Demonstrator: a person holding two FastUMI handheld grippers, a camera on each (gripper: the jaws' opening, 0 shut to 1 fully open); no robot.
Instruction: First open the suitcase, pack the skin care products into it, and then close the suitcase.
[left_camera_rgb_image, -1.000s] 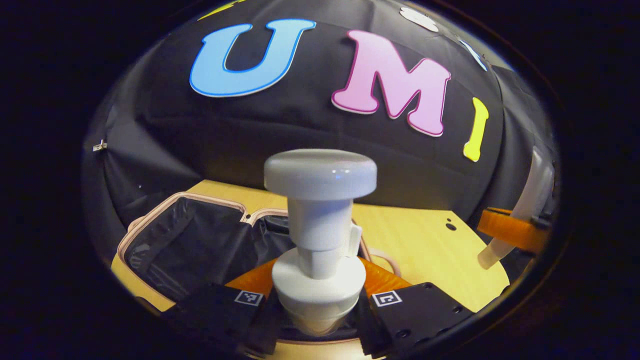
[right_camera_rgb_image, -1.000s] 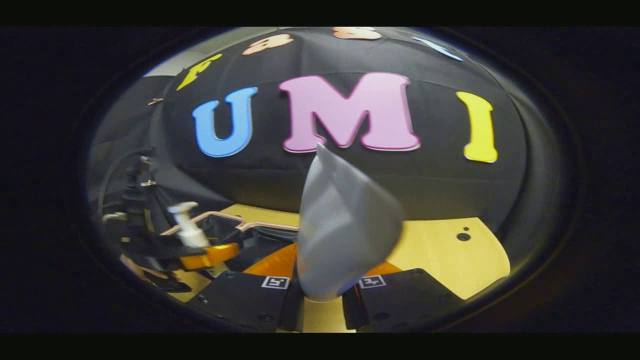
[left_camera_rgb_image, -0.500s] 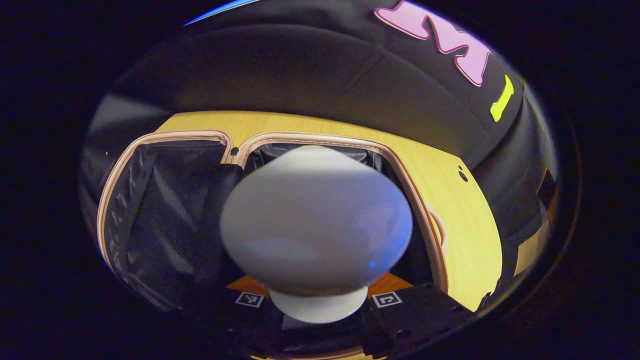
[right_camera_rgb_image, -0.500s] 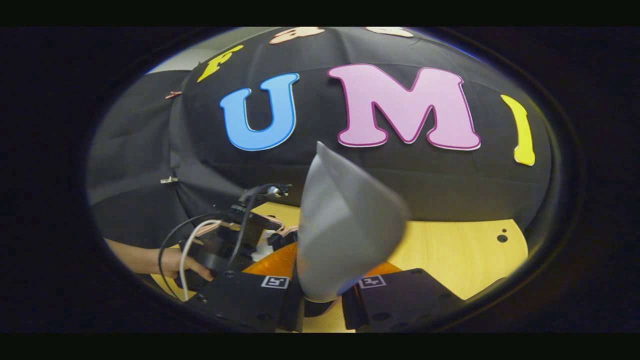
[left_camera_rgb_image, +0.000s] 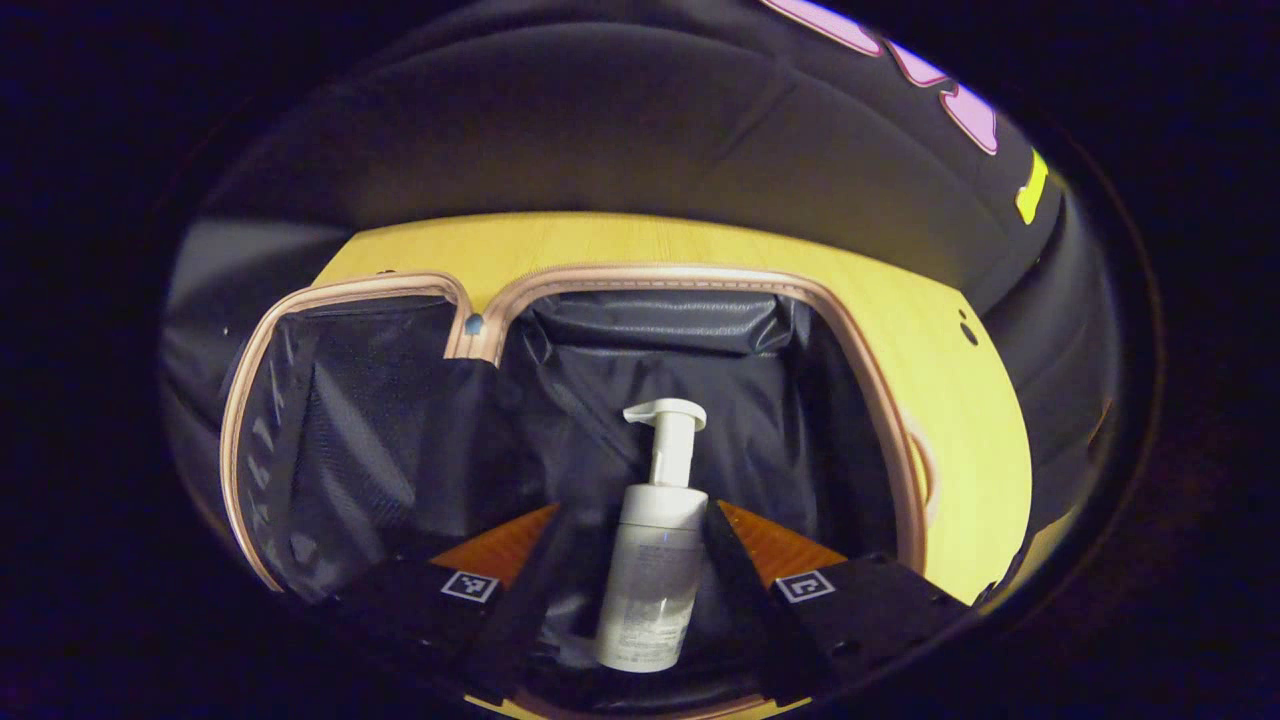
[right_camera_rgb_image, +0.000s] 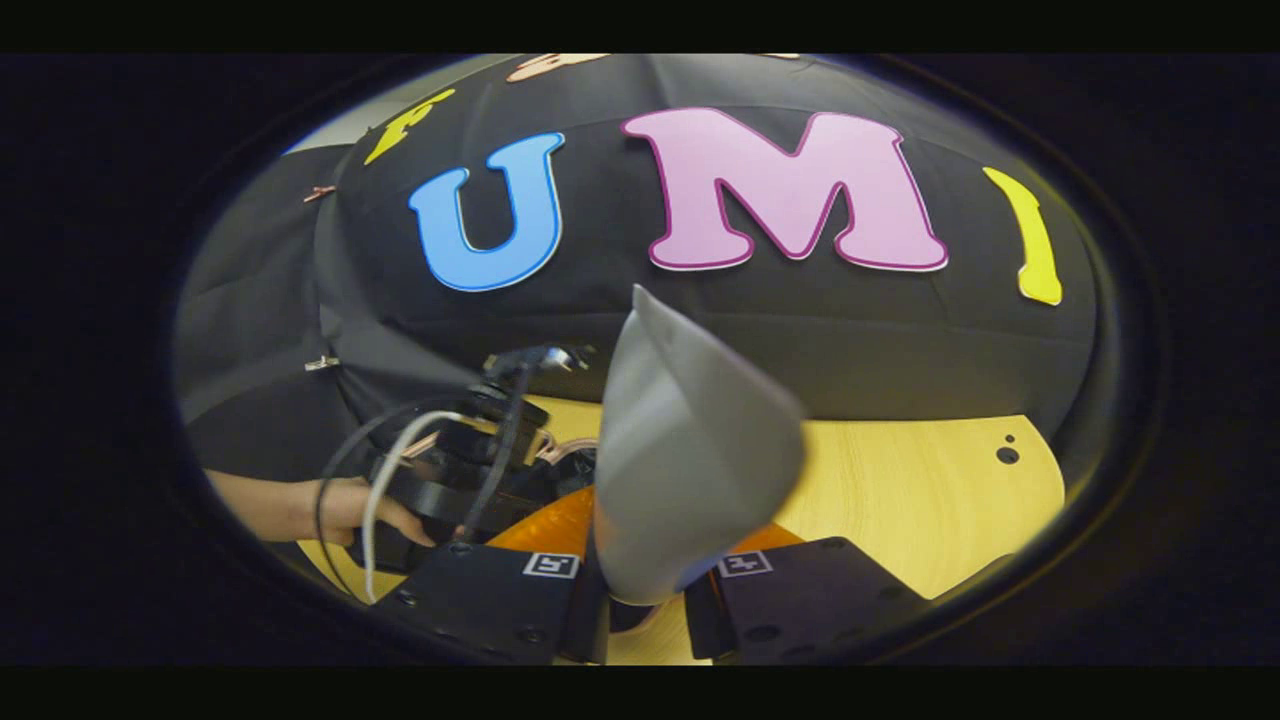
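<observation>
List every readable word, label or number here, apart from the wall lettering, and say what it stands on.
Pump bottle in the suitcase: fine print on its body, too small to read.
Square markers on the left gripper and on the right gripper: coded patterns, no words.
Grey tube: no text visible.
Nothing legible.

Left gripper view looks steeply down into the open suitcase (left_camera_rgb_image: 700, 400) from close above. Right gripper view sits beside the suitcase (right_camera_rgb_image: 560, 450), low, facing level toward the wall. Both share suitcase rim and counter (left_camera_rgb_image: 960, 430).
</observation>
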